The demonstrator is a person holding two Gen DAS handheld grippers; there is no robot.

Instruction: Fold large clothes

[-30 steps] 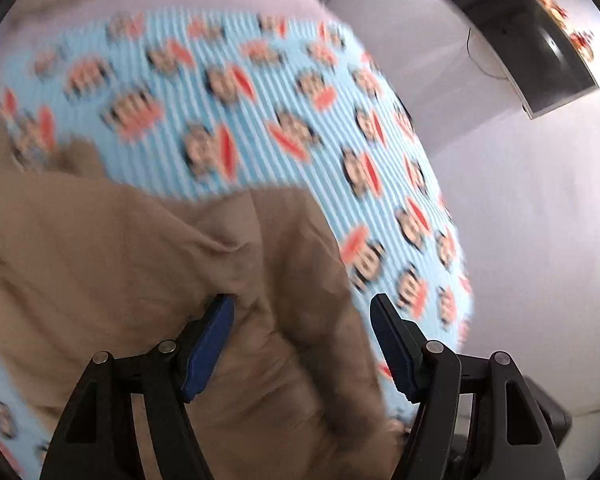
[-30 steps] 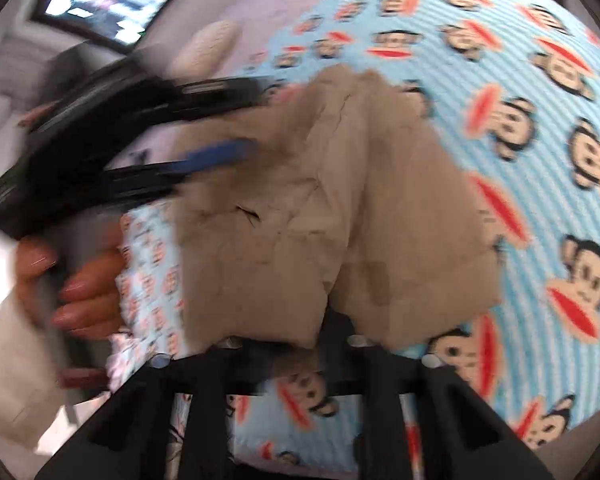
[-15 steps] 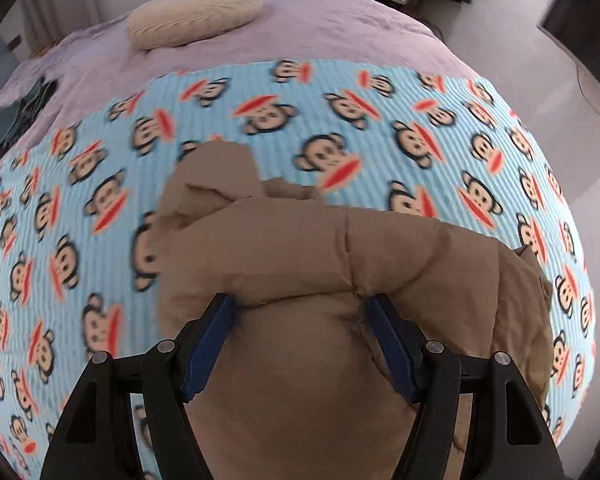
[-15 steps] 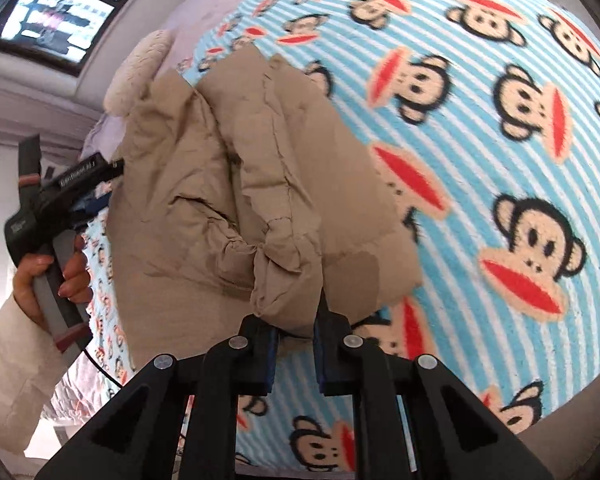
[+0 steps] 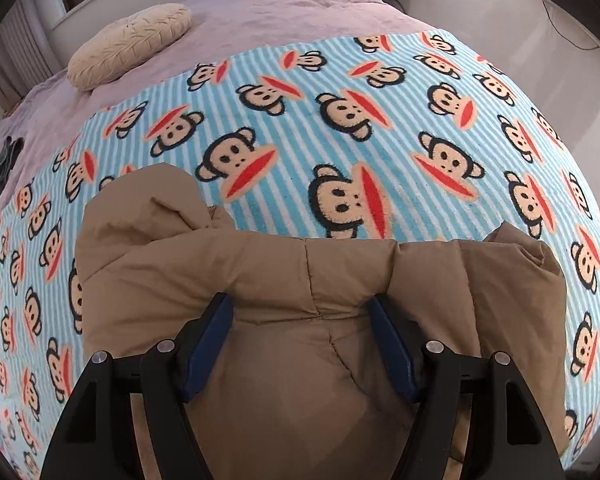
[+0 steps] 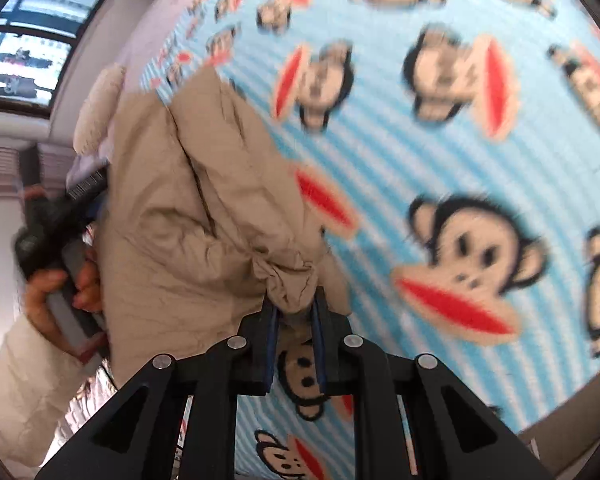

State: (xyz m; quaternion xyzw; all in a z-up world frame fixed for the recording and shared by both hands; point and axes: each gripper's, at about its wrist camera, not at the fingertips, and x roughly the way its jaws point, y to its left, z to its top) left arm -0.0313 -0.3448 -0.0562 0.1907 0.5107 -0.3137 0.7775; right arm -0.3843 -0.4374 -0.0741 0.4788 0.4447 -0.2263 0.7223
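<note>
tan puffy jacket point(image 5: 284, 280) lies bunched on the monkey-print blanket point(image 5: 340, 120) on the bed, near the front edge, its long axis running left-right across the left wrist view. left tongs point(image 5: 302, 324) are spread wide with a fat roll of the jacket sitting between the blue pads point(image 5: 208, 340), not squeezed, so released and just straddling it. right tongs point(image 6: 294, 316) are clenched on a gathered wad of jacket fabric at its right end, blanket showing under the wad so that end looks raised. in the right wrist view the left hand point(image 6: 56, 292) shows at the jacket's far side. the jacket lies ahead of the left tongs and up-left of the right ones; only the right tongs grip it, so they likely lead the fold along that axis. cream pillow point(image 5: 132, 46) sits well apart at the head of the bed.
</note>
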